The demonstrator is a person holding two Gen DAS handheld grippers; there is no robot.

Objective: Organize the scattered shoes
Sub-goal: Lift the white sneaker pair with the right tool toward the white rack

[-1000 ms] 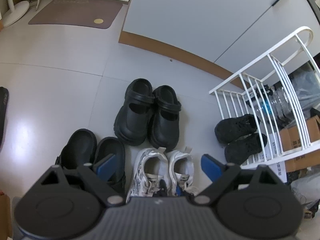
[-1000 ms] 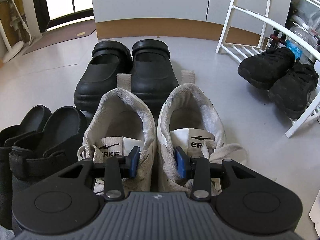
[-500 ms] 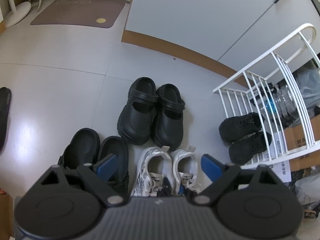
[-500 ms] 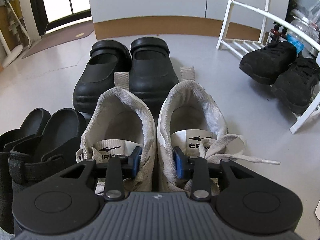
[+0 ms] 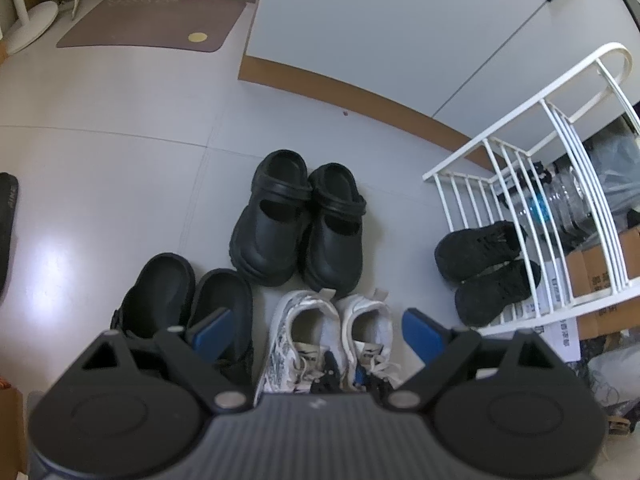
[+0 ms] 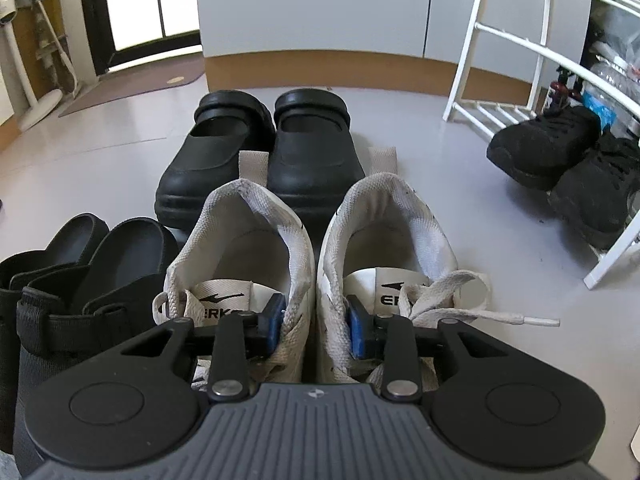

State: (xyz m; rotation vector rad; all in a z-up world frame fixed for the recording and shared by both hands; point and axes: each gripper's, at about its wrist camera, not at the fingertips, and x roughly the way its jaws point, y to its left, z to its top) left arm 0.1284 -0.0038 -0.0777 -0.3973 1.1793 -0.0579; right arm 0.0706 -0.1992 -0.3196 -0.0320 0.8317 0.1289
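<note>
A pair of white sneakers (image 6: 240,248) stands heels-away on the floor, also seen from above in the left wrist view (image 5: 304,320). My right gripper (image 6: 315,324) has one blue pad inside each sneaker. Its jaws are closing and the pads press the two inner walls together. My left gripper (image 5: 316,332) hovers open above the pair with nothing between its fingers. Beyond the sneakers stand black clogs (image 6: 256,148), and black strap sandals (image 6: 80,264) sit to their left.
A white wire rack (image 5: 520,128) stands at the right with a pair of black sneakers (image 5: 480,264) on its low shelf, and cardboard boxes (image 5: 600,272) behind it. A grey cabinet (image 5: 400,40) backs the floor. A brown doormat (image 5: 152,24) lies far left.
The right gripper's jaws have narrowed onto the inner walls of the white sneakers, and a lace end has slid out to the right. The left gripper has stayed open.
</note>
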